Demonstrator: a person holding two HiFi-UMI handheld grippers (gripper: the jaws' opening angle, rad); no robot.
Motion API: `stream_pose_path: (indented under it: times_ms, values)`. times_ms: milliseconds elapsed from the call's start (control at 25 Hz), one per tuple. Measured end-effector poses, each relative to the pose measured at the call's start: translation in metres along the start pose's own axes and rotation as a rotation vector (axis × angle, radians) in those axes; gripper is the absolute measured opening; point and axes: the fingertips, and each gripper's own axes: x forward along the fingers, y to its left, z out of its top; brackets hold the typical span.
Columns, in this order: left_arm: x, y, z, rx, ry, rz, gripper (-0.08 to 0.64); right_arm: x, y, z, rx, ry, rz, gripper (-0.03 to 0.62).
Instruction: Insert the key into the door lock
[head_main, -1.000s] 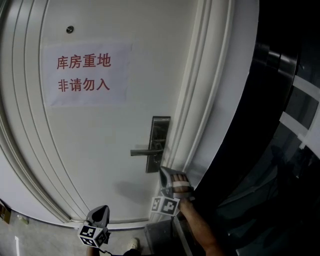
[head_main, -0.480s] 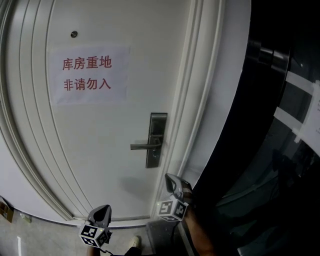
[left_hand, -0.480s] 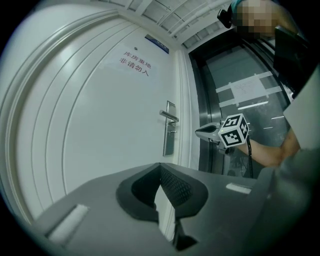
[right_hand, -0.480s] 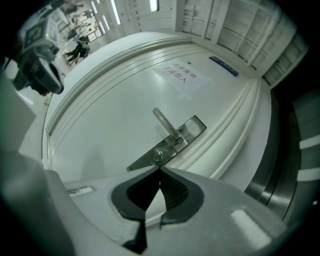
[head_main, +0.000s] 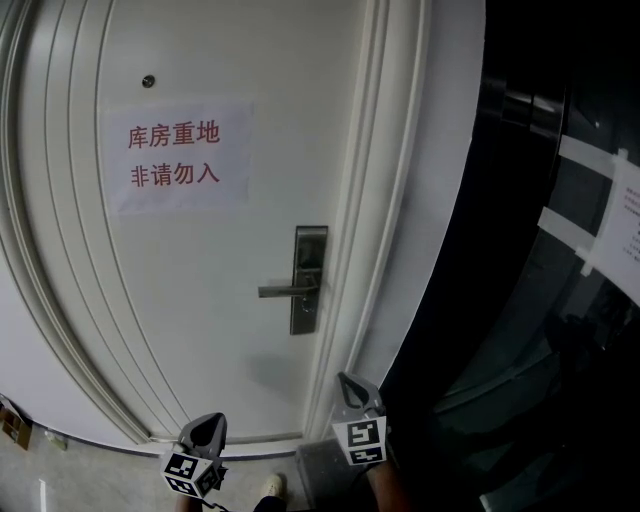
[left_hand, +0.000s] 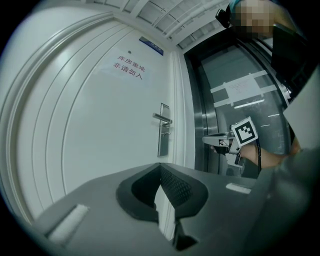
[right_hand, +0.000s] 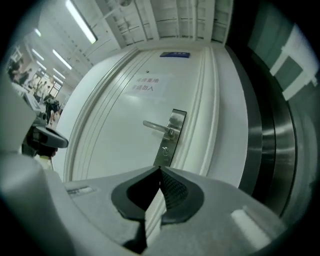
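Note:
The white door (head_main: 200, 300) bears a steel lock plate (head_main: 309, 278) with a lever handle (head_main: 283, 291) pointing left. Below the lever, a small knob sticks out at the keyhole (right_hand: 164, 148); I cannot tell whether it is a key. My right gripper (head_main: 346, 380) hangs below the plate, apart from the door, and points level at it. Its jaws (right_hand: 160, 169) are shut with nothing seen between them. My left gripper (head_main: 212, 420) is lower left, and its tips (left_hand: 160, 166) meet with nothing between them. The right gripper (left_hand: 212, 140) also shows in the left gripper view.
A paper sign (head_main: 175, 154) with red characters hangs on the door. The moulded door frame (head_main: 385, 200) runs down right of the lock. A dark glass and steel wall (head_main: 560, 250) with a taped sheet stands at the right. A shoe (head_main: 268, 486) shows on the floor.
My right gripper has drawn back and down from the lock plate and rolled, so its marker cube now faces the camera. The left gripper has barely shifted.

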Motion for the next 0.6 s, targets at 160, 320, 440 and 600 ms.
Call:
stream_pose_path:
  times_ms: [160, 320, 440, 600]
  values:
    - [0.001, -0.008, 0.002, 0.006, -0.001, -0.011, 0.003, -0.014, 0.004, -0.007, 0.103, -0.015, 0.019, 0.002]
    - [0.003, -0.016, 0.001, 0.01, 0.002, -0.028, 0.003, -0.028, 0.006, -0.015, 0.11, -0.011, 0.008, 0.002]
    - [0.004, -0.021, 0.001, 0.012, 0.003, -0.037, 0.003, -0.04, 0.007, -0.017, 0.122, -0.012, 0.003, 0.002]
    - [0.008, -0.027, 0.004, 0.02, 0.0, -0.05, 0.003, -0.052, 0.005, -0.027, 0.142, -0.007, -0.01, 0.002]
